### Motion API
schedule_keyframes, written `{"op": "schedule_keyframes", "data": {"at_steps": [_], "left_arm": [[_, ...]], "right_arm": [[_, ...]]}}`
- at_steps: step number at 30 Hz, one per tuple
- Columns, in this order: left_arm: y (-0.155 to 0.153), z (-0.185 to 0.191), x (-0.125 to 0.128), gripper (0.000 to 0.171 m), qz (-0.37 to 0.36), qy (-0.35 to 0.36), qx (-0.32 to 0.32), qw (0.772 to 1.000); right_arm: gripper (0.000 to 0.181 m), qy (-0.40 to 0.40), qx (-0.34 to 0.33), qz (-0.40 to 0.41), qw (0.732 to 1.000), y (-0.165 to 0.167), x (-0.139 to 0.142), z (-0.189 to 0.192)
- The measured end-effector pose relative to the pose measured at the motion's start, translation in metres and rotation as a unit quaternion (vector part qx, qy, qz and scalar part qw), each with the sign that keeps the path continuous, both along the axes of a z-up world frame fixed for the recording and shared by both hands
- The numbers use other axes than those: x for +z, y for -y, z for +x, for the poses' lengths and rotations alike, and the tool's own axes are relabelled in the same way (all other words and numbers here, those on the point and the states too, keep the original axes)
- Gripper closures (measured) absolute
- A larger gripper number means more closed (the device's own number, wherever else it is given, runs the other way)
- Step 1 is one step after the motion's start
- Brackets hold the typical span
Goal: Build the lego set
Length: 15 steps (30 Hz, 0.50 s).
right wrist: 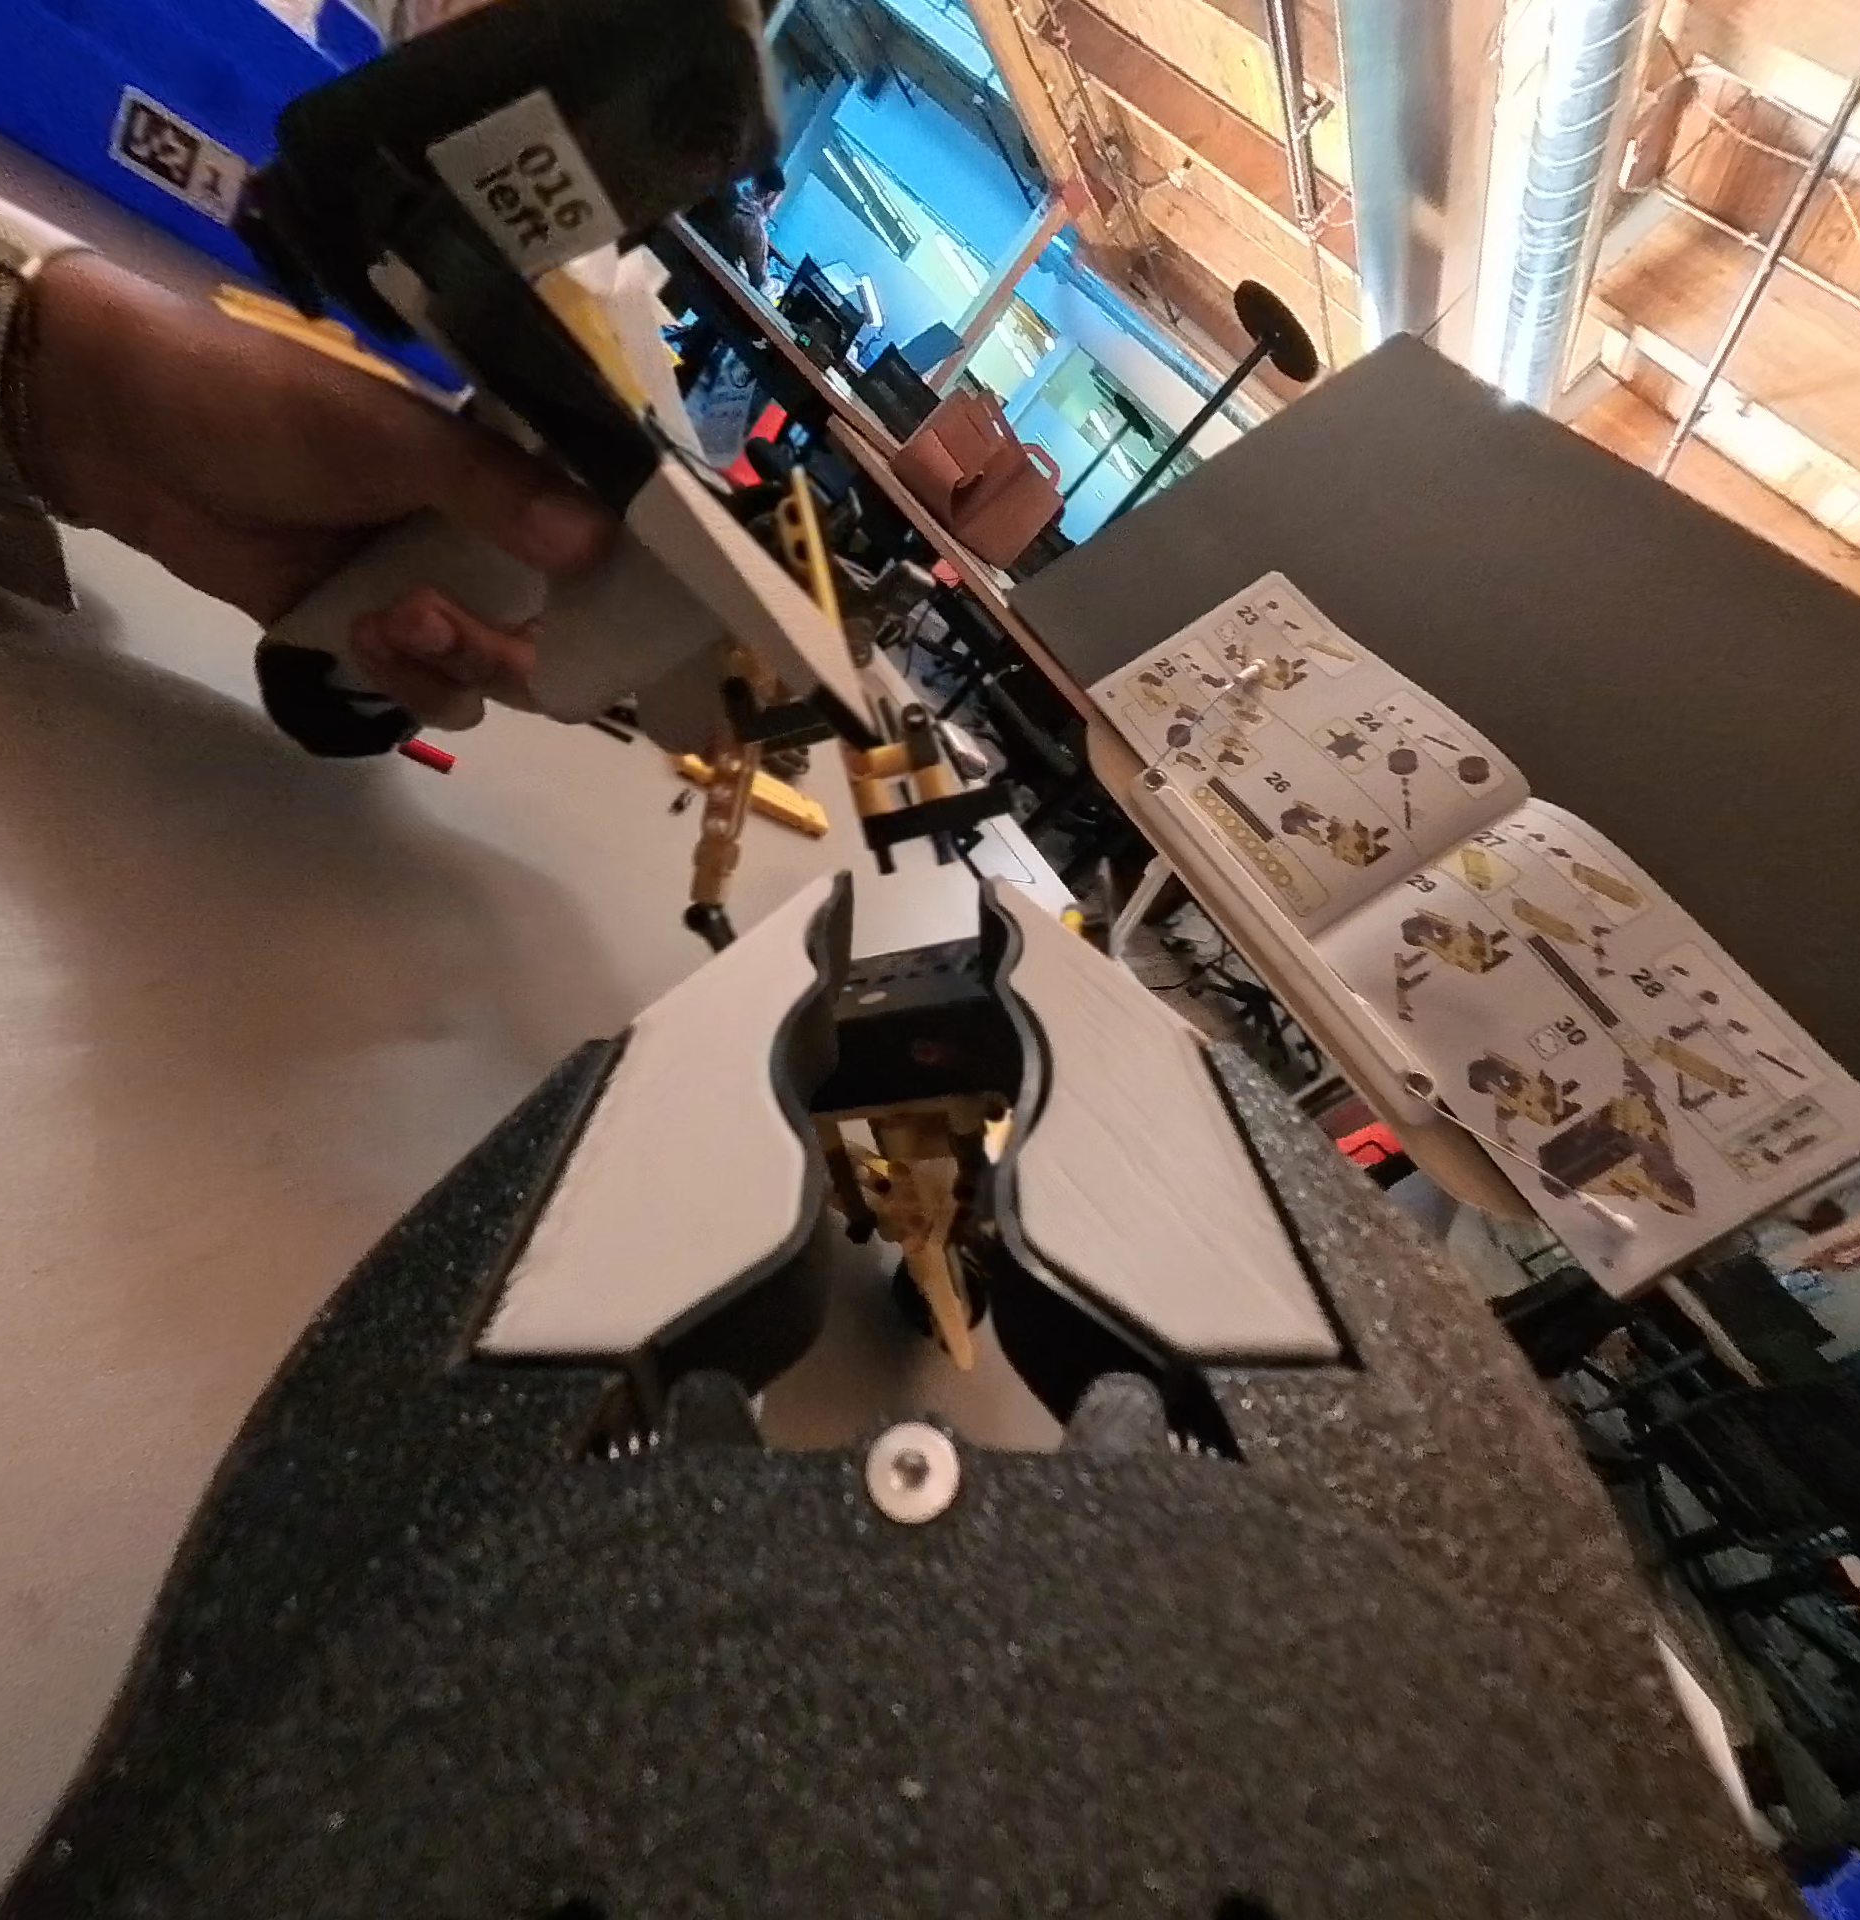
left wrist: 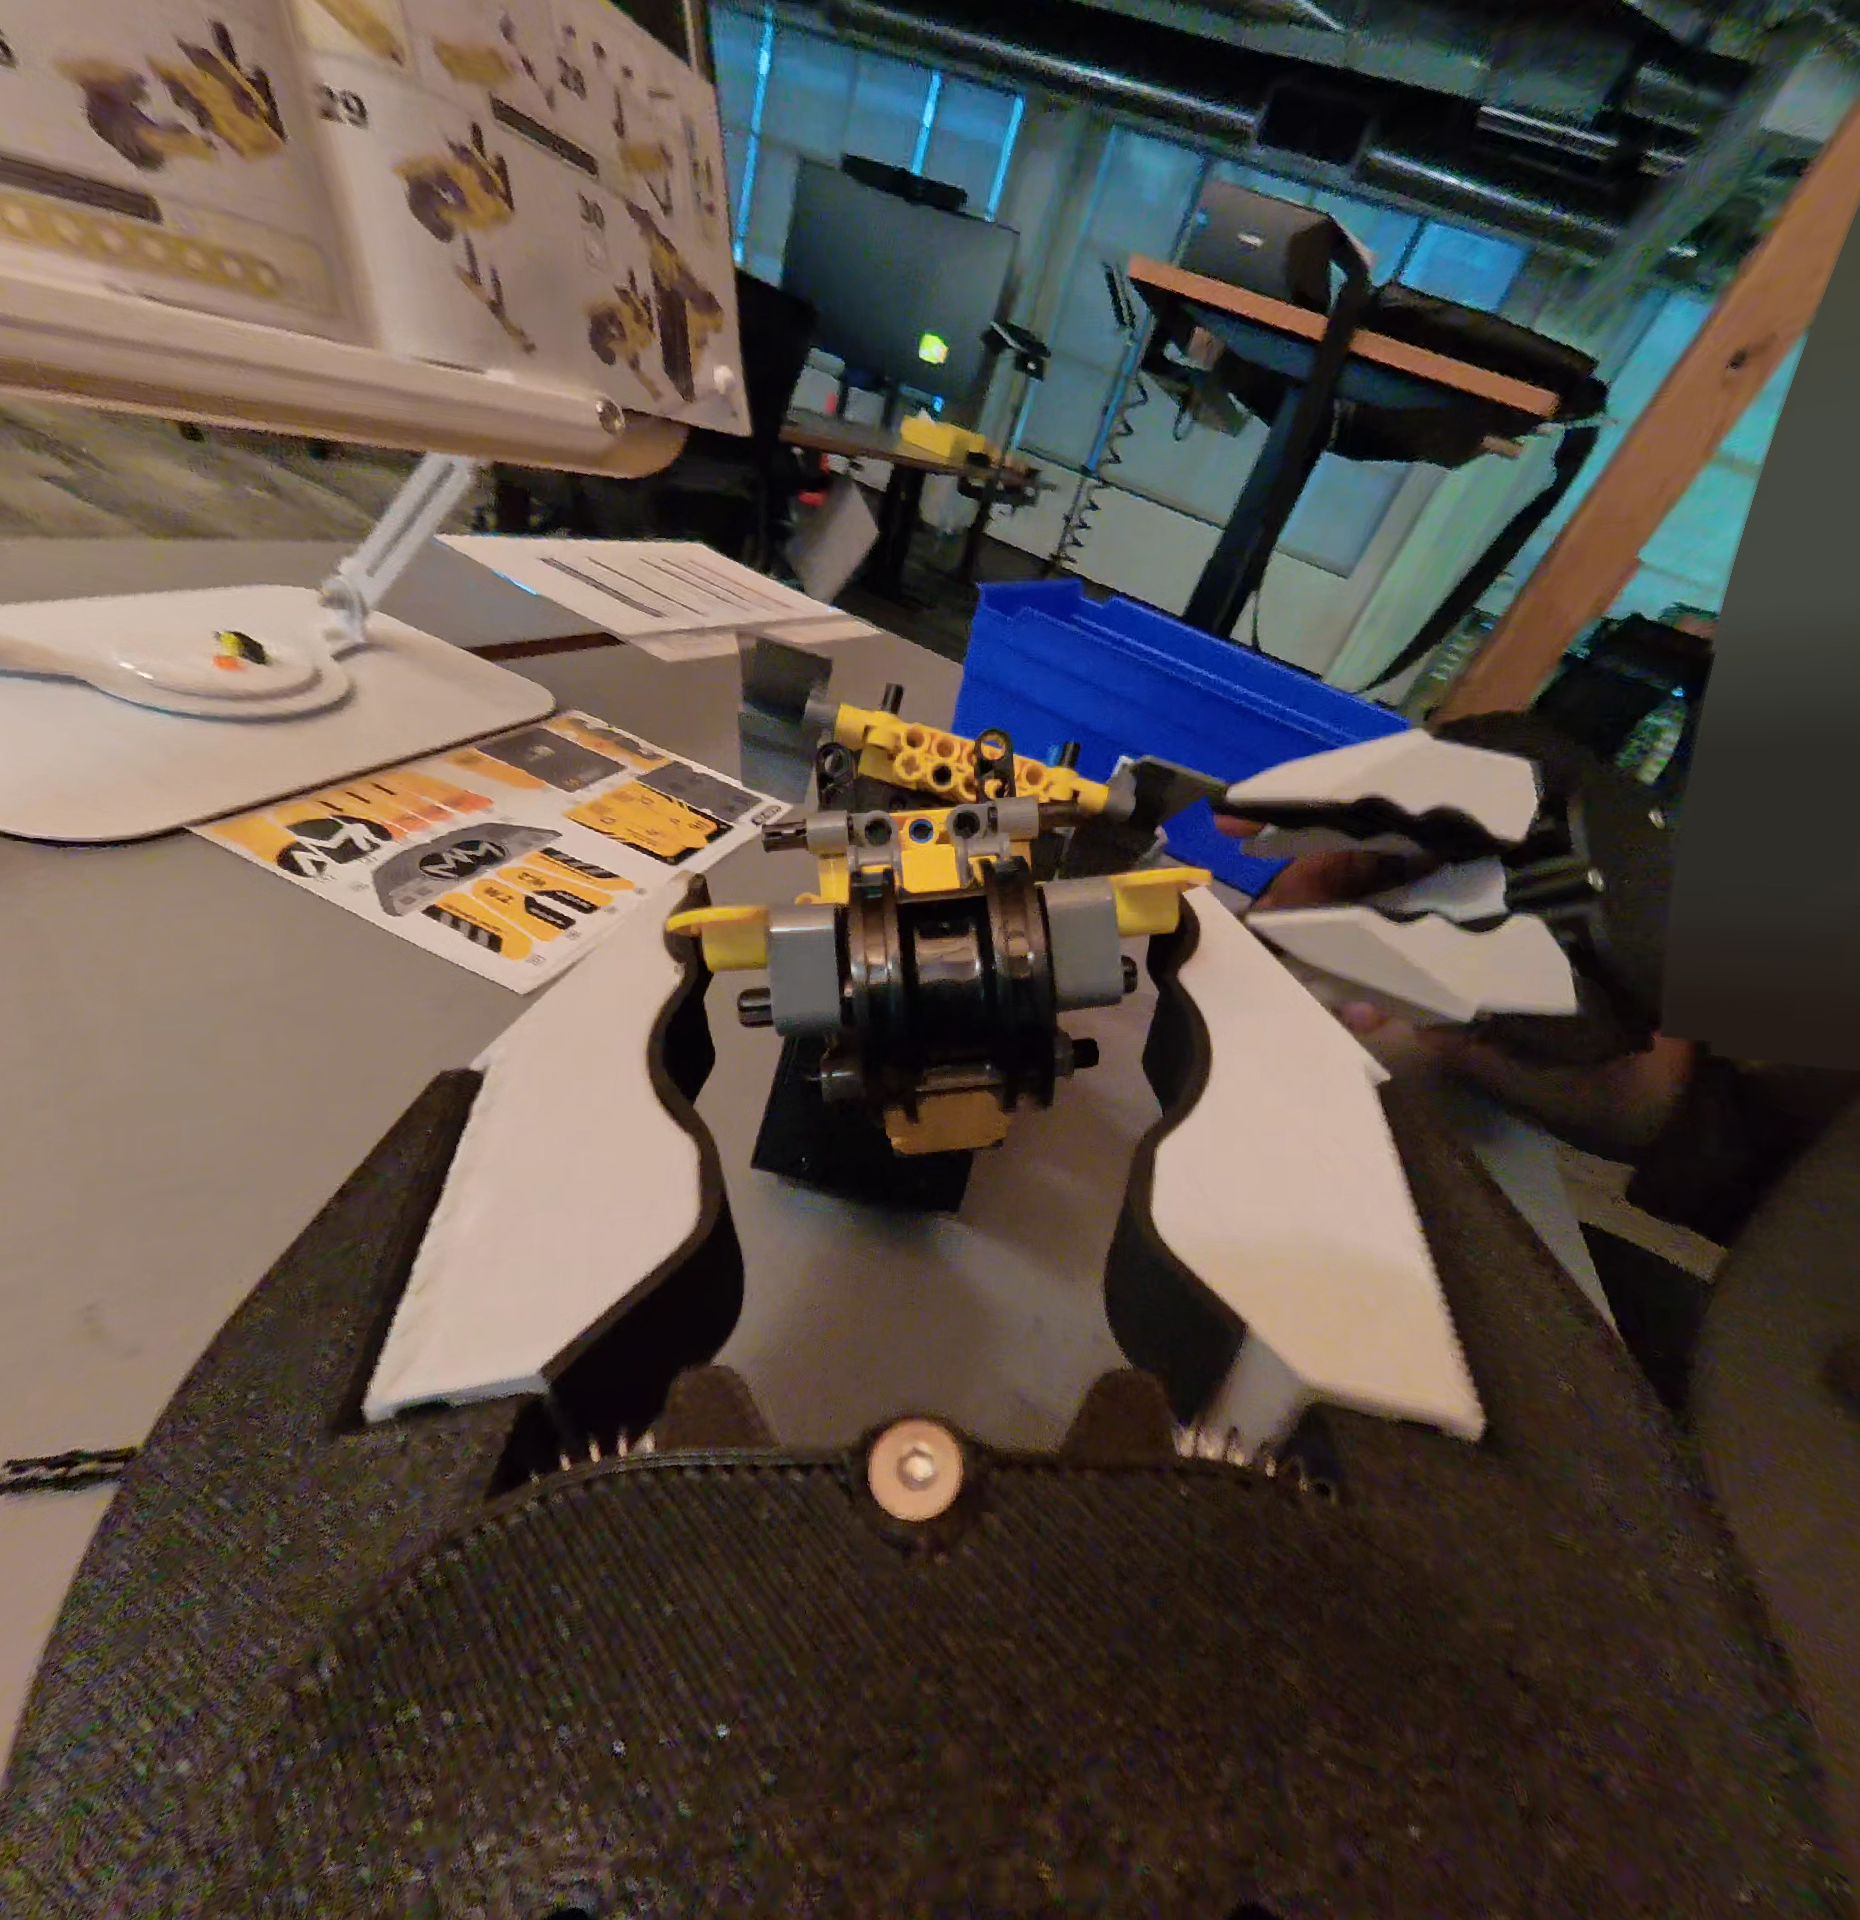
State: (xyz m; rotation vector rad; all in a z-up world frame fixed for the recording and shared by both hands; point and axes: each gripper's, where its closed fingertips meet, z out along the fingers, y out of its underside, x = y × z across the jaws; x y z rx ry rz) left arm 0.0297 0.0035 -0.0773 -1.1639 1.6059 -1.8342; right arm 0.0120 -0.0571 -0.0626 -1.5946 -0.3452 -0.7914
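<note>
Model (left wrist: 931,966) over grey table (left wrist: 178,1039) — cluttered workshop behind.

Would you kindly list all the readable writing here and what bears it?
I won't quote writing; these bear it:
Open instruction booklet: printed numbers.
Sticker sheet: small, blurred.
Grey tag on the left tongs.
Label on the blue bin.
Paper sheet: blurred.

Dim indoor light, strong wide-angle bending at the edges

Cool blue daylight from far windows (left wrist: 1009,156) meets warm room light; the instruction booklet (left wrist: 334,187) is motion-blurred, soft shadows lie on the grey table (right wrist: 126,935), and dark foregrounds look grainy.
</note>
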Motion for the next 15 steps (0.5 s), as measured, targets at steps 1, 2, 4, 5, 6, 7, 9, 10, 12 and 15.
{"op": "schedule_keyframes", "data": {"at_steps": [1,2,4,5,6,7,9,10,12,15], "left_arm": [[0.001,0.000,-0.002,0.090,0.003,-0.002,-0.006,1.000],[0.001,0.000,-0.005,0.091,0.014,-0.001,-0.009,1.000],[0.001,0.000,-0.010,0.091,0.040,0.008,-0.011,0.999],[0.001,0.000,-0.011,0.091,0.045,0.013,-0.012,0.999],[0.001,0.000,-0.010,0.091,0.042,0.013,-0.016,0.999],[0.001,-0.001,-0.008,0.091,0.037,0.018,-0.020,0.999],[0.000,0.000,-0.008,0.091,0.033,0.018,-0.021,0.999],[0.000,0.001,-0.010,0.091,0.036,0.011,-0.019,0.999],[0.000,0.004,-0.016,0.091,0.056,-0.004,-0.012,0.998],[0.003,0.006,-0.019,0.091,0.074,-0.008,-0.010,0.997]], "right_arm": [[0.158,-0.002,-0.002,0.004,1.000,0.002,0.002,0.002],[0.159,-0.005,-0.003,0.009,1.000,0.004,0.005,0.004],[0.160,-0.012,-0.003,0.021,1.000,0.009,0.012,0.008],[0.160,-0.019,-0.001,0.030,0.999,0.012,0.017,0.009],[0.160,-0.030,0.001,0.041,0.999,0.015,0.022,0.011],[0.161,-0.042,0.003,0.053,0.998,0.019,0.027,0.014],[0.161,-0.068,0.002,0.077,0.995,0.025,0.037,0.021],[0.162,-0.080,0.000,0.085,0.993,0.028,0.040,0.025],[0.162,-0.099,-0.006,0.100,0.990,0.034,0.046,0.033],[0.162,-0.120,-0.013,0.114,0.986,0.039,0.052,0.043]]}}
